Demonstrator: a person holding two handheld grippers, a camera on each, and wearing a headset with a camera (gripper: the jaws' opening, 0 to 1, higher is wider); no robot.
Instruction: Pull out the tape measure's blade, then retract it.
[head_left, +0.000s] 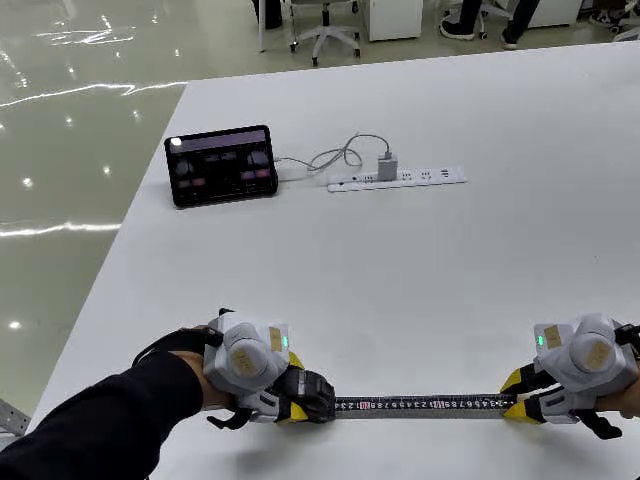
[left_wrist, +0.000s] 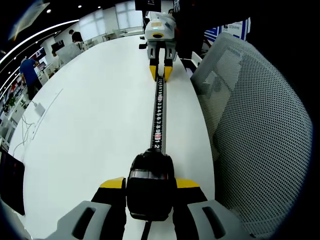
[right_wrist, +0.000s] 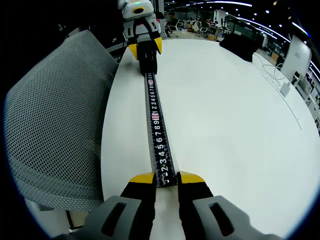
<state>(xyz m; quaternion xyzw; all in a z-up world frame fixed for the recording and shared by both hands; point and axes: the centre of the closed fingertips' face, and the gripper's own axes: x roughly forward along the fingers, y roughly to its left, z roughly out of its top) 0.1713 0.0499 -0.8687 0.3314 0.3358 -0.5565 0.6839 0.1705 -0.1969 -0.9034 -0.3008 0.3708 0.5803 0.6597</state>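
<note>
The left gripper (left_wrist: 150, 183) is clamped on the black body of the tape measure (left_wrist: 150, 187), a yellow-tipped jaw pressed to each side of it. The right gripper (right_wrist: 166, 178) is closed on the free end of the blade (right_wrist: 156, 117), whose lowest numerals sit just ahead of its yellow tips.

In the head view the blade runs flat and straight between the two grippers, low over the white counter (head_left: 420, 290), with the left gripper on the end of a dark sleeve (head_left: 100, 425).

Each gripper view looks down the blade to the other gripper at its far end. They also bring in a grey mesh chair back (right_wrist: 55, 135), standing just past the counter's near edge. That edge runs alongside the blade and close to it. The printed scale is legible in these two views, with one red mark among the black numerals.

The head view adds what lies on the far side. A dark tablet (head_left: 221, 165) stands well apart from the blade. A white power strip (head_left: 420, 178) lies beside the tablet, with a plugged-in charger (head_left: 387, 164) and a looped cable (head_left: 335, 156). Between these and the blade is a broad stretch of bare counter. To the left the counter ends at a long edge, with glossy floor (head_left: 70, 120) beyond it.
</note>
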